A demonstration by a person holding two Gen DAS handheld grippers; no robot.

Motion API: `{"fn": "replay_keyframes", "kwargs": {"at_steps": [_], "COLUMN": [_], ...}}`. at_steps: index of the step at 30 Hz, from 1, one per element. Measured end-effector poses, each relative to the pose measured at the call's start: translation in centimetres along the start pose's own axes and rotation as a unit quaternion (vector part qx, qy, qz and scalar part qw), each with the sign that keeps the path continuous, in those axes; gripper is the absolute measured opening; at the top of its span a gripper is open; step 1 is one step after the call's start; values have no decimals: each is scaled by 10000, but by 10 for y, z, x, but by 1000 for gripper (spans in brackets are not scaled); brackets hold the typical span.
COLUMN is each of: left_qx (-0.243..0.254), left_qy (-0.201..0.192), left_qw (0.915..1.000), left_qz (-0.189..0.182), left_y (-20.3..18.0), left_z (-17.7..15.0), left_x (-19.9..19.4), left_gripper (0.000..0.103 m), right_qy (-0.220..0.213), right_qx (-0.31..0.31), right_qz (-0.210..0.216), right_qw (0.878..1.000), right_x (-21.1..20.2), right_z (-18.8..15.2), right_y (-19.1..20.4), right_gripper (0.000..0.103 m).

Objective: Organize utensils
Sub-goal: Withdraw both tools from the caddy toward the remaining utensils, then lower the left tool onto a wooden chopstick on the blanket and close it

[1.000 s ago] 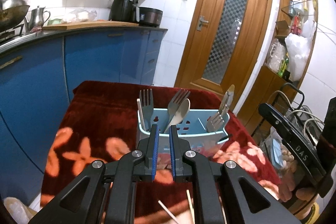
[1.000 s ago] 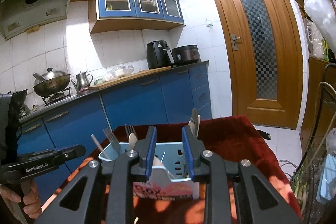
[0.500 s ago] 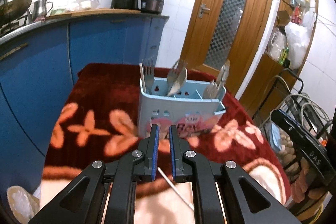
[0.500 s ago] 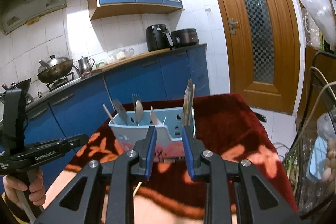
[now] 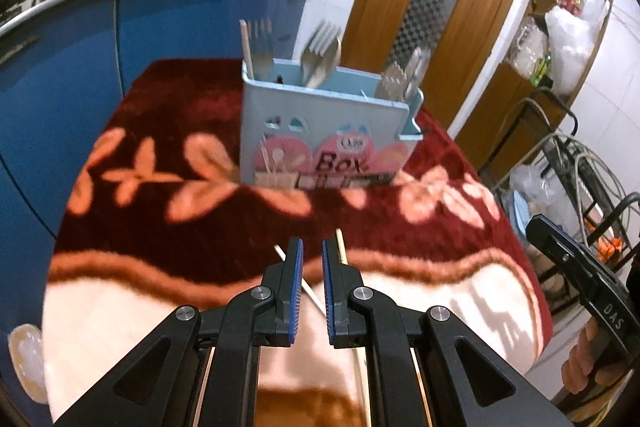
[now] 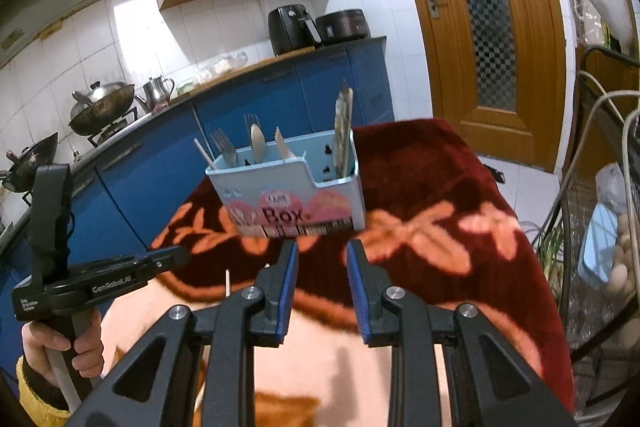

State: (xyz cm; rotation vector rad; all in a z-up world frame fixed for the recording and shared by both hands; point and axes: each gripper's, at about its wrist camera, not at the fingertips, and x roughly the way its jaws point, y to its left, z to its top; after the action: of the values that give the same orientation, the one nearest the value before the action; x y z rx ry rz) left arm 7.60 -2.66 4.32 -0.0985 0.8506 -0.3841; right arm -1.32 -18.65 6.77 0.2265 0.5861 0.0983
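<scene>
A light blue utensil box (image 5: 320,131) labelled "Box" stands on the red flowered tablecloth (image 5: 168,227); it also shows in the right wrist view (image 6: 288,195). It holds forks (image 5: 320,47), a spoon, a chopstick and a knife (image 6: 342,131). Two loose chopsticks (image 5: 342,247) lie on the cloth under my left gripper (image 5: 311,259), which is open by a narrow gap and empty, low above them. My right gripper (image 6: 322,263) is open and empty, short of the box. One chopstick tip (image 6: 227,281) shows in the right wrist view.
Blue kitchen cabinets (image 6: 256,107) with a counter, wok (image 6: 100,107) and kettle run behind and left of the table. A wooden door (image 6: 480,27) stands behind. A wire rack (image 5: 580,179) with bags and cables is at the right table edge.
Both grippers have pulled back from the box and tilted down toward the cloth. The loose chopsticks have come into view under the left gripper. The right jaws have widened a little.
</scene>
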Motion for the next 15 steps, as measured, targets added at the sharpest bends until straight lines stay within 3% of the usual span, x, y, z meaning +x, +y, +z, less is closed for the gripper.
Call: {"fn": "replay_keyframes", "kwargs": {"at_steps": [15], "left_qx": [367], "left_qy": [691], "left_qw": [9969], "left_qz": [75], "left_y": [-27], "left_z": [-13], "left_x": [43], "left_gripper": [10], "right_qy": [581], "right_qx": [266], "right_qz": [-5], "right_qw": [9980], "right_x": [15], "right_z": [-35], "right_y": [-25], "right_gripper": [29]}}
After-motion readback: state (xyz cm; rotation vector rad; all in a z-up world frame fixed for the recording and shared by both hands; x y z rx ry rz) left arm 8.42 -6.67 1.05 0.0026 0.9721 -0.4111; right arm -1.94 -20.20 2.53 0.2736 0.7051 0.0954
